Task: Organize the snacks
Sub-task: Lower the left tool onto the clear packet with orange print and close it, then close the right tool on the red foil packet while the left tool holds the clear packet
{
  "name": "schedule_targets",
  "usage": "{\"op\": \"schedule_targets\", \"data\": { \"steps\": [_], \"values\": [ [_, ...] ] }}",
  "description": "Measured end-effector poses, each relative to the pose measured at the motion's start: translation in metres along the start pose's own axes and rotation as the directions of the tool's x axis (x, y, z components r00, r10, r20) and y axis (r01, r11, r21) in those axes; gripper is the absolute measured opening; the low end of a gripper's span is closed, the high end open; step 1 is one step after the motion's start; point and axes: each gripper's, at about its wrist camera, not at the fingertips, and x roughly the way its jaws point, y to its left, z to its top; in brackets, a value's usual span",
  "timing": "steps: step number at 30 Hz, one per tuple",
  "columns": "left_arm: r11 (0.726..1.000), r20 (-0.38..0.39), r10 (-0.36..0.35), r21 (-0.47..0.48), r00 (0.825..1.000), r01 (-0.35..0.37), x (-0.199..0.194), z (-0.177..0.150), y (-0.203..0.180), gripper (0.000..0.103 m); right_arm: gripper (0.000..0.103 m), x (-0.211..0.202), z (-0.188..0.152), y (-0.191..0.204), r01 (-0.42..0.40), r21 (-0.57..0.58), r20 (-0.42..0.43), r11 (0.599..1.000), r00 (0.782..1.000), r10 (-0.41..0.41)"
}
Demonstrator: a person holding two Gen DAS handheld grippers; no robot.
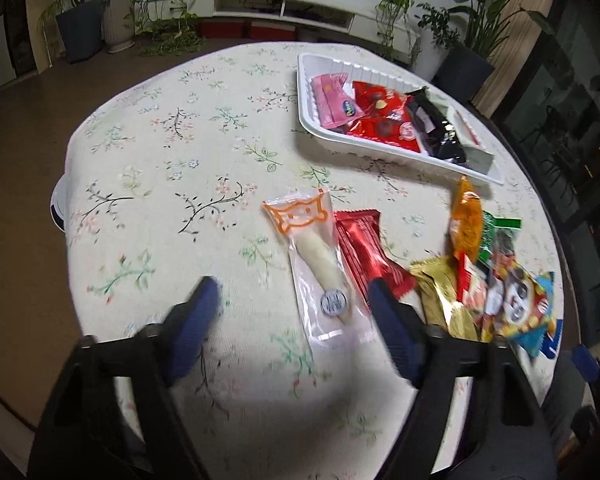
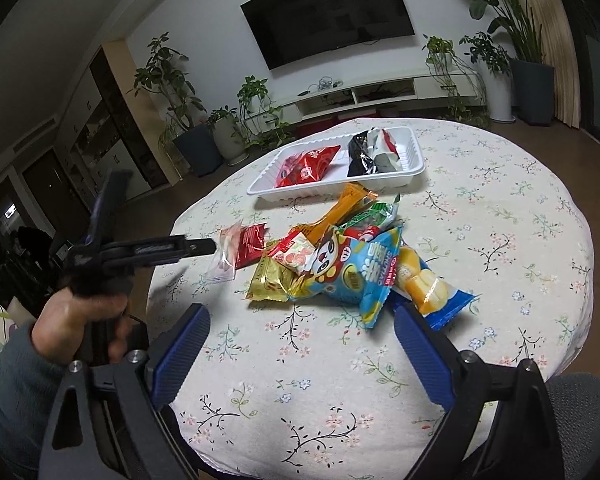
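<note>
My left gripper (image 1: 293, 286) hovers low over the floral cloth with its blue fingers apart. A clear packet with a white stick and an orange cat print (image 1: 320, 264) lies between them, close to the right finger, and no pad presses on it. A red wrapper (image 1: 360, 240) lies beside it. In the right wrist view the left gripper (image 2: 210, 247), held by a hand, shows side-on at the blurred clear packet (image 2: 226, 260). My right gripper (image 2: 300, 314) stands open with nothing in it, just short of a blue panda bag (image 2: 352, 268) in the snack pile. The white tray (image 2: 320, 194) holds red and black packets.
The pile also has an orange packet (image 2: 340, 212), a gold packet (image 2: 272, 280) and a yellow-and-blue bag (image 2: 428, 288). The tray (image 1: 380, 153) sits at the far side of the round table. Potted plants and a low TV shelf stand beyond. A grey seat (image 2: 580, 404) is at lower right.
</note>
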Motion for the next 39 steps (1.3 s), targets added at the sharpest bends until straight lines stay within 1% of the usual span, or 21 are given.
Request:
{"op": "schedule_targets", "data": {
  "steps": [1, 3, 8, 13, 16, 20, 22, 24, 28, 31, 32, 34, 39],
  "values": [
    [1.000, -0.008, 0.012, 0.001, 1.000, -0.012, 0.005, 0.003, 0.000, 0.069, 0.094, 0.000, 0.000, 0.000, 0.003, -0.001, 0.000, 1.000, 1.000, -0.003],
    [1.000, -0.018, 0.011, 0.001, 1.000, -0.011, 0.010, 0.006, 0.000, 0.069, 0.094, 0.001, 0.000, 0.000, 0.003, -0.002, -0.003, 1.000, 1.000, -0.003],
    [0.999, -0.044, 0.040, 0.037, 0.998, -0.039, 0.028, 0.012, -0.008, 0.069, 0.093, 0.007, -0.001, 0.000, 0.000, 0.001, -0.019, 1.000, 1.000, 0.000],
    [0.994, -0.048, 0.081, 0.073, 0.996, -0.078, 0.040, 0.020, -0.014, 0.069, 0.092, 0.008, -0.002, 0.002, 0.000, -0.011, -0.024, 1.000, 1.000, -0.001],
    [0.992, -0.044, 0.087, 0.095, 0.995, -0.083, 0.043, 0.022, -0.017, 0.069, 0.092, 0.008, -0.002, 0.000, 0.004, -0.009, -0.023, 1.000, 1.000, -0.004],
    [0.985, -0.033, 0.109, 0.136, 0.993, -0.104, 0.043, 0.019, -0.019, 0.062, 0.091, 0.010, -0.001, 0.002, 0.008, -0.019, -0.029, 1.000, 1.000, -0.009],
    [0.982, -0.032, 0.113, 0.154, 0.993, -0.107, 0.044, 0.019, -0.022, 0.056, 0.091, 0.011, -0.001, 0.002, 0.005, -0.020, -0.033, 1.000, 0.999, -0.006],
    [0.978, -0.027, 0.110, 0.184, 0.994, -0.103, 0.045, 0.020, -0.027, 0.044, 0.091, 0.012, -0.001, 0.004, 0.003, -0.023, -0.036, 1.000, 0.999, -0.004],
    [0.968, -0.026, 0.118, 0.228, 0.993, -0.109, 0.046, 0.020, -0.035, 0.039, 0.090, 0.014, 0.000, 0.008, 0.001, -0.035, -0.045, 0.999, 0.999, -0.003],
    [0.966, -0.039, 0.100, 0.242, 0.994, -0.087, 0.045, 0.020, -0.035, 0.035, 0.090, 0.014, 0.005, 0.011, 0.003, -0.041, -0.048, 0.999, 0.999, -0.005],
    [0.965, -0.042, 0.095, 0.248, 0.995, -0.082, 0.045, 0.019, -0.034, 0.032, 0.090, 0.015, 0.007, 0.013, 0.000, -0.043, -0.051, 0.999, 0.999, -0.002],
    [0.966, -0.049, 0.084, 0.250, 0.995, -0.069, 0.043, 0.017, -0.032, 0.031, 0.090, 0.018, 0.017, 0.018, -0.002, -0.058, -0.056, 0.998, 0.998, -0.001],
    [0.966, -0.064, 0.064, 0.254, 0.996, -0.046, 0.035, 0.009, -0.023, 0.025, 0.089, 0.043, 0.049, 0.034, -0.003, -0.092, -0.125, 0.996, 0.992, -0.008]
  ]
}}
